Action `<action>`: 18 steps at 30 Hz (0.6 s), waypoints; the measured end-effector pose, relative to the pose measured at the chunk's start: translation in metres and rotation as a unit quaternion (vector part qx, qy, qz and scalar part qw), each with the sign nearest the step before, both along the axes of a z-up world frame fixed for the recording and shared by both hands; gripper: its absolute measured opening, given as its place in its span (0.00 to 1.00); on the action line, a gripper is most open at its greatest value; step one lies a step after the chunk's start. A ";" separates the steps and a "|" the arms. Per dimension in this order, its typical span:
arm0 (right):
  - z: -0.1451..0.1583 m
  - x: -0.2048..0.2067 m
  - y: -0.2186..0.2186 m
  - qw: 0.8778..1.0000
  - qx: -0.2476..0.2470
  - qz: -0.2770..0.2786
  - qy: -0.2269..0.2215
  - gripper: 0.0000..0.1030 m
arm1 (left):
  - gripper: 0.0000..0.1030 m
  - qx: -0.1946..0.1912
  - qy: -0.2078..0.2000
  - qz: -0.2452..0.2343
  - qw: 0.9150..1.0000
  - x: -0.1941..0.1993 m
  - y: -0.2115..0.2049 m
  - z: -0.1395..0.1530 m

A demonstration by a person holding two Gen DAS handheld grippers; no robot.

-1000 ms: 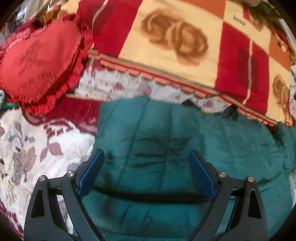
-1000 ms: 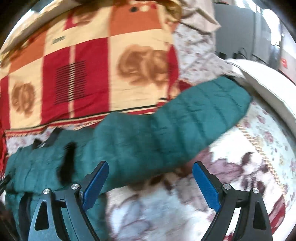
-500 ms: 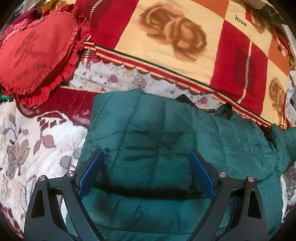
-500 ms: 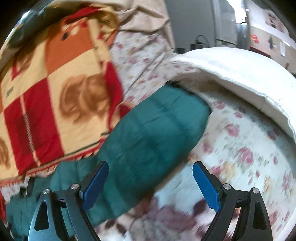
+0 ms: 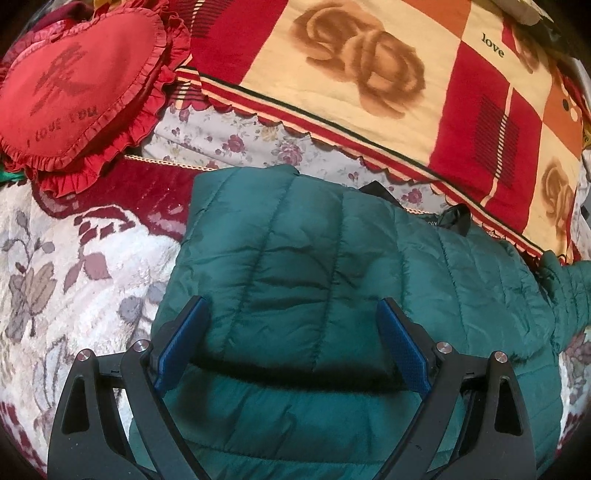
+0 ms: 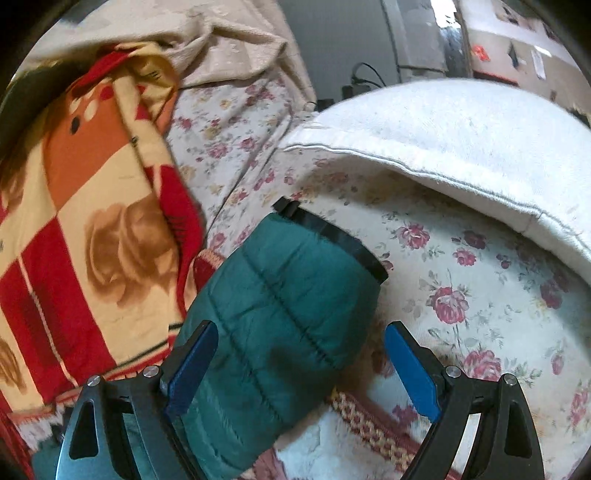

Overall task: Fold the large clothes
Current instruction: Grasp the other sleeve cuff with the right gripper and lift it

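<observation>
Green puffer jacket [image 5: 332, 295] spread on the bed [image 6: 480, 295]; both tongs open and empty.

The left tongs [image 5: 291, 343] hover over the jacket body, lower centre of frame. The right tongs [image 6: 299, 365] straddle the sleeve [image 6: 288, 302], lower centre, apparently not touching it. Advice: close near the black cuff [image 6: 332, 236], then carry the sleeve flat across the body.

Both views are fisheye, bent hard at the rims with black corners. Light is soft and fairly bright. The left gripper [image 5: 291, 338] casts a dark band of shadow on the jacket [image 5: 332, 258]. In the right view a window [image 6: 447, 14] glares and the blanket [image 6: 92, 221] smears slightly.
</observation>
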State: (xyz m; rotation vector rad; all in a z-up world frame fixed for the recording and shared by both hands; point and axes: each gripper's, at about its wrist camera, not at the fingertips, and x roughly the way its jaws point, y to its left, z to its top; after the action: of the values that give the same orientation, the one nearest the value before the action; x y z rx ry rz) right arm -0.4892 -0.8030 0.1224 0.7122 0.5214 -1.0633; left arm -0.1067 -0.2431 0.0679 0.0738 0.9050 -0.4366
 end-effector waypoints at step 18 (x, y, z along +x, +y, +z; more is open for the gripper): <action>0.007 0.001 0.000 0.998 0.004 0.015 -0.065 0.14 | 0.90 0.008 -0.005 0.004 1.000 -0.001 0.000 -0.008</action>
State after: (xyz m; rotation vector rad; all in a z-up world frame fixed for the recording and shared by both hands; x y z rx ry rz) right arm -0.4886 -0.8027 0.1296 0.7724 0.4236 -0.9806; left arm -0.1073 -0.2431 0.0603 0.0868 0.8978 -0.4217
